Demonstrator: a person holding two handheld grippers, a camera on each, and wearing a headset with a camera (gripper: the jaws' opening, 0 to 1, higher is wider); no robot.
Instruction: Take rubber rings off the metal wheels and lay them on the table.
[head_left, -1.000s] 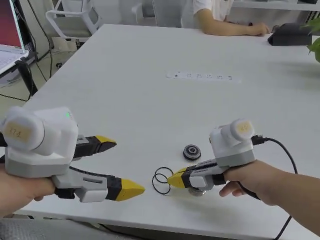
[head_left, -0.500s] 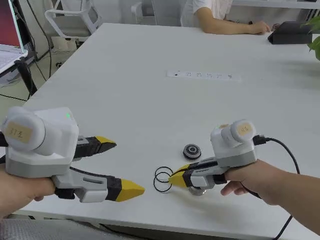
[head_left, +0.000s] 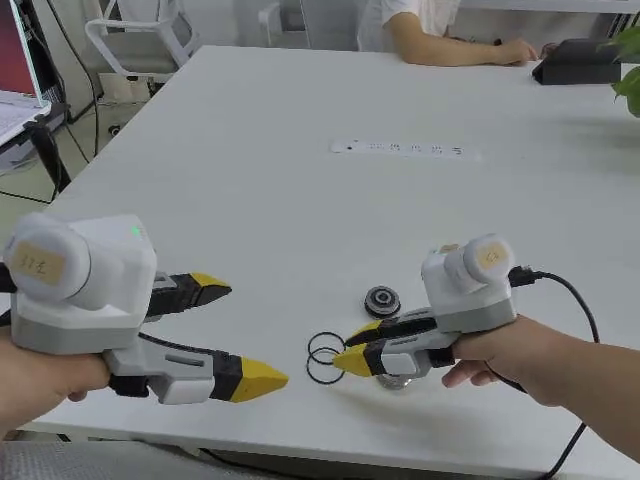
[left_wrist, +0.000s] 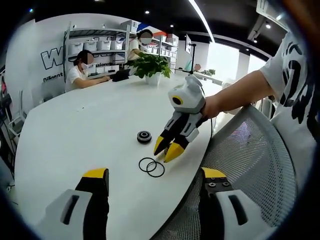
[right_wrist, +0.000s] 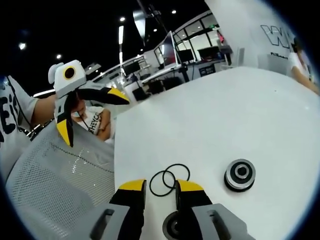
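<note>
Our right claw (head_left: 357, 345) has parted slightly, released; our left claw (head_left: 248, 334) gapes empty. Both rubber rings (head_left: 324, 357) lie flat, overlapping, on the counter (head_left: 300, 200).

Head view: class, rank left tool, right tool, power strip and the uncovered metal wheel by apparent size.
1. left tool, nearest the camera.
2. right tool.
3. power strip, long but thin and far off.
4. metal wheel.
</note>
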